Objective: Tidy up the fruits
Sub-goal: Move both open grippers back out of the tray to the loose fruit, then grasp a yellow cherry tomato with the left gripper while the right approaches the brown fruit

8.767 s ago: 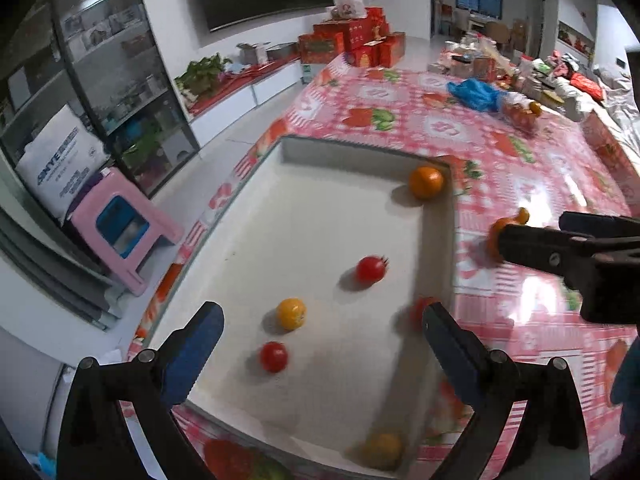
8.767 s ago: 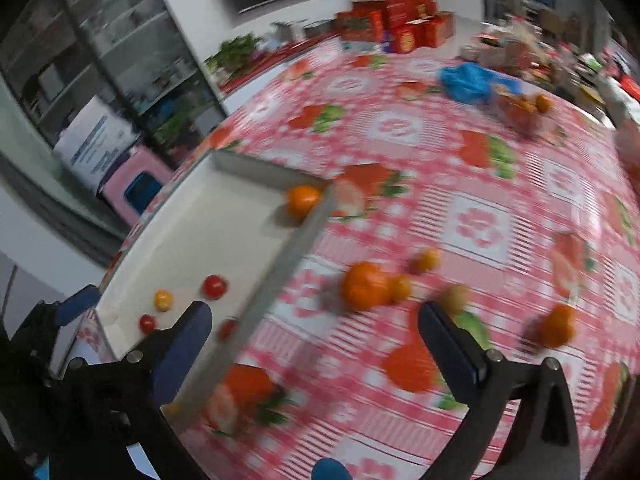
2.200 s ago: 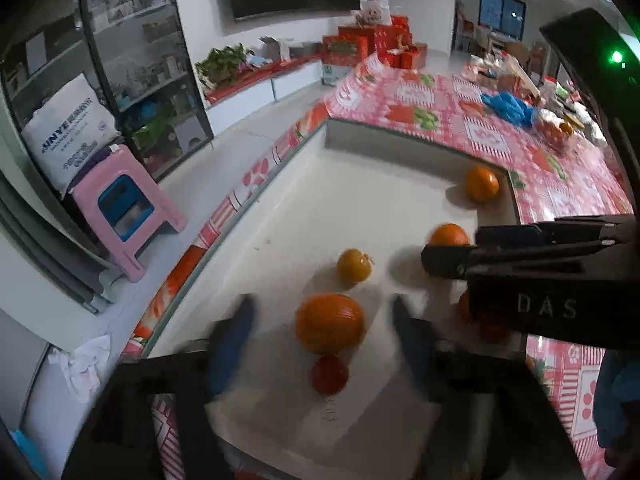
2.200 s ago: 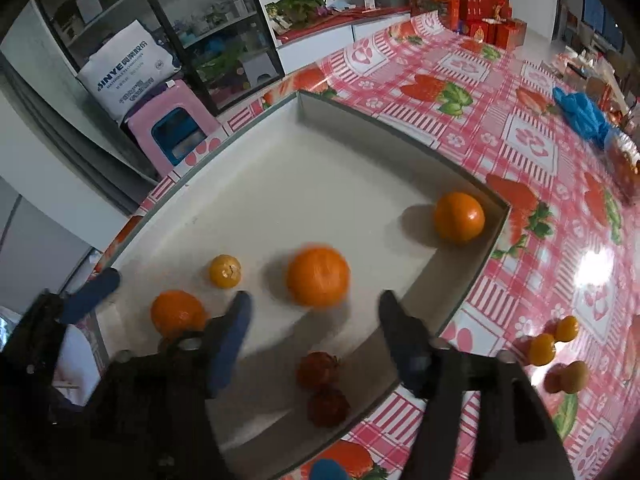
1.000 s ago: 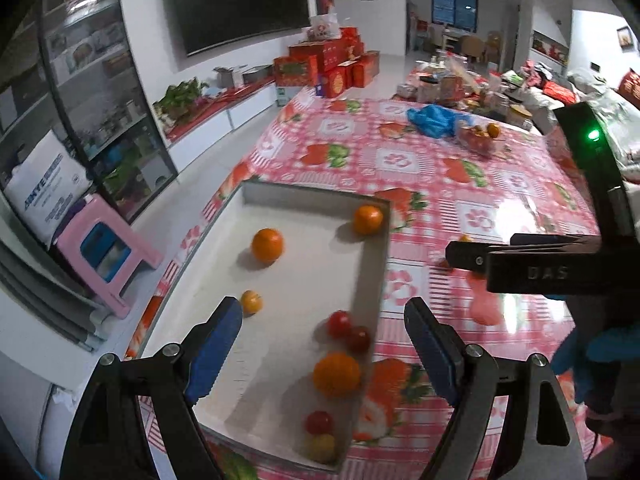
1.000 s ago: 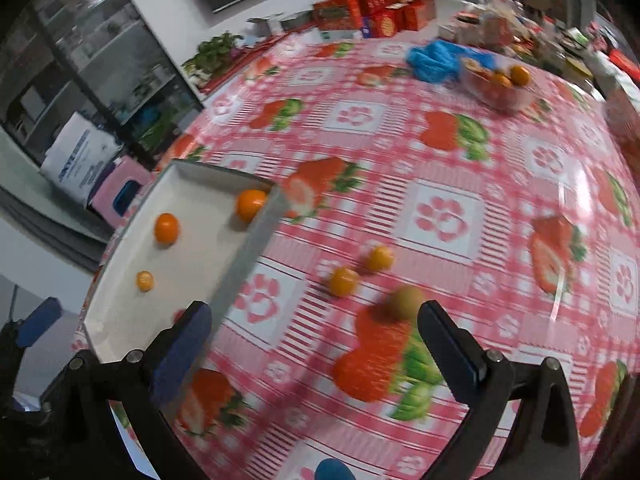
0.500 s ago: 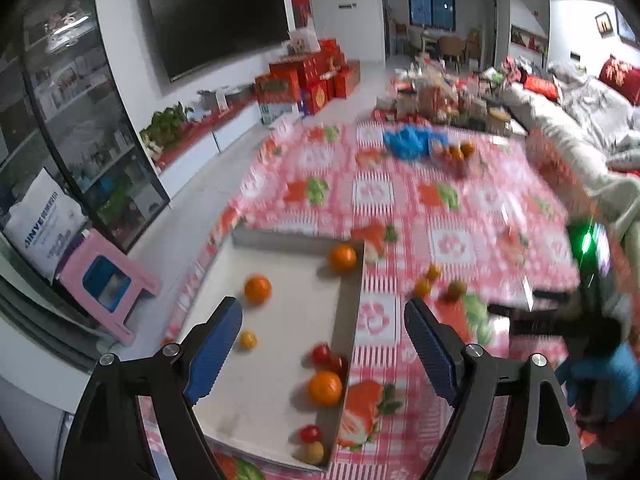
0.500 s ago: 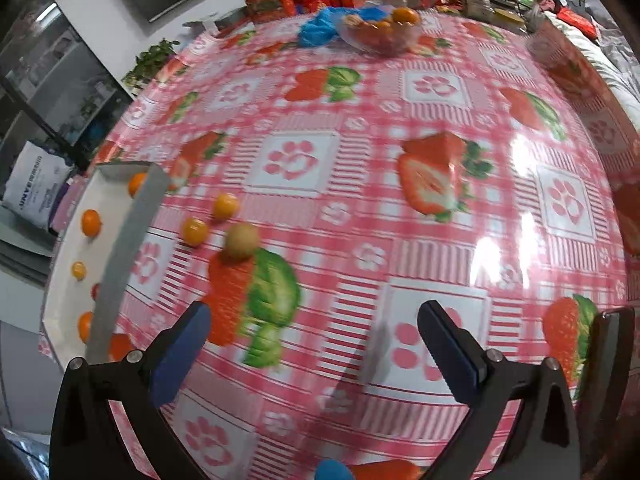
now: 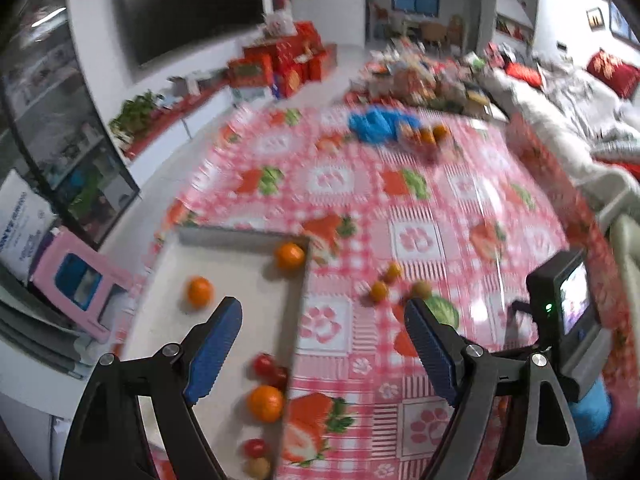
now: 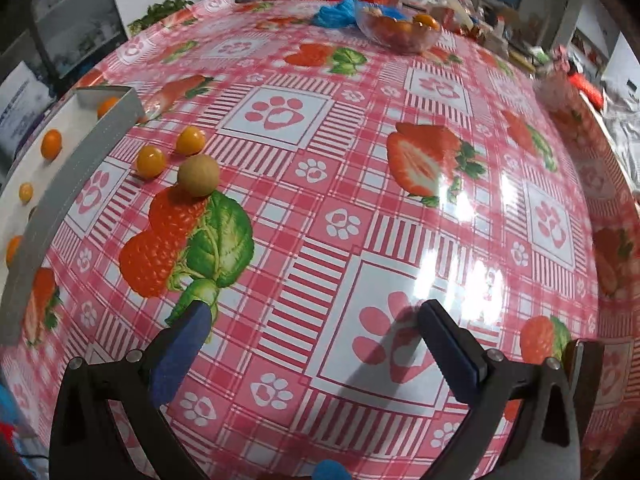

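A grey tray (image 9: 298,312) lies on the table's left side and holds several oranges (image 9: 265,403) and cherry tomatoes (image 9: 264,363). Its wall also shows in the right wrist view (image 10: 72,176). Two small orange fruits (image 10: 151,161) and a tan round fruit (image 10: 198,175) lie on the red patterned tablecloth just right of the tray; they also show in the left wrist view (image 9: 378,291). My left gripper (image 9: 320,348) is open and empty, held high above the tray's right wall. My right gripper (image 10: 312,348) is open and empty, low over bare tablecloth, well right of the loose fruits.
A clear bowl of fruit (image 10: 400,30) and a blue bag (image 10: 336,14) sit at the table's far side. The right gripper's camera unit (image 9: 568,304) shows at the right of the left wrist view. A pink stool (image 9: 76,284) stands on the floor left of the table.
Both grippers have pulled back from the tray after letting oranges go into it. The left one rose higher; the right one moved right and down over the tablecloth.
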{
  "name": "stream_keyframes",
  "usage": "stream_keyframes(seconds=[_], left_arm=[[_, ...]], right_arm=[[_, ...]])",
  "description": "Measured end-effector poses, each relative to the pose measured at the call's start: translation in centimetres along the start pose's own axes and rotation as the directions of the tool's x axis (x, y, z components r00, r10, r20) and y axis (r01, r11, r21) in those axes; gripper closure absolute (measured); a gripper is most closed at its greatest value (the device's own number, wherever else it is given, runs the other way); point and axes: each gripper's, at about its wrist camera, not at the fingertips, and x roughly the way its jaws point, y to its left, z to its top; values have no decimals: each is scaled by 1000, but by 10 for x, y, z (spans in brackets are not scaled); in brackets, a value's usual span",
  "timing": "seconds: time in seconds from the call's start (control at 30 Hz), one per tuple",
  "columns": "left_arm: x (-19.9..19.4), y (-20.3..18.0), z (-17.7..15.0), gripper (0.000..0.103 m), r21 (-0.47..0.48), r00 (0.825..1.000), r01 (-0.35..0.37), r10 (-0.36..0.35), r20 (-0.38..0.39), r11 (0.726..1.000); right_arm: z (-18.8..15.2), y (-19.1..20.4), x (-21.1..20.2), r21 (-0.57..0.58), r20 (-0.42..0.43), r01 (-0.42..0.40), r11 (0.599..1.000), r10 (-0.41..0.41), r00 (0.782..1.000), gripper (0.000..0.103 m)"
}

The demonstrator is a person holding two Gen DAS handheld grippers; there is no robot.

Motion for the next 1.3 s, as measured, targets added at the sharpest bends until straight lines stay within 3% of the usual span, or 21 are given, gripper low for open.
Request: stream_keyframes(seconds=[0.17,0.27,0.47,0.53,0.6,0.7,0.77,0.97,1.3], left_arm=[[60,-32,-15,19,84,996,9,-2,-89,996],[84,-38,-13,19,83,996,1,7,-94,997],[114,-42,-2,19,56,995,-5,10,-100,998],[119,-45,-1,32,67,994,-4,11,-105,998],[129,-48,-1,36,80,991,-2,13,-132,997],[140,-49,-3,51,77,987,6,7,-159,997],[141,-47,-2,54,53,988,23,-15,-152,998],[144,-52,0,78,47,988,59,-52,-145,997],[126,-48,-24,79,35,990,73,-69,-122,997]], right_arm=[[-9,-3,-3,8,57,-4,1000,3,998,0],[-15,-3,-5,7,101,-4,1000,3,995,0],[-15,-3,-6,2,106,-8,1000,8,994,0],[-14,-3,-6,0,107,-10,1000,10,994,0],[-14,-3,-6,-2,107,-10,1000,10,994,0],[-14,-2,-6,-5,108,-12,1000,12,994,0],[-14,-2,-6,-5,107,-12,1000,12,994,0],[-14,-2,-6,-9,108,-14,1000,15,994,0],[-13,-2,-6,-8,101,-14,1000,15,995,0]])
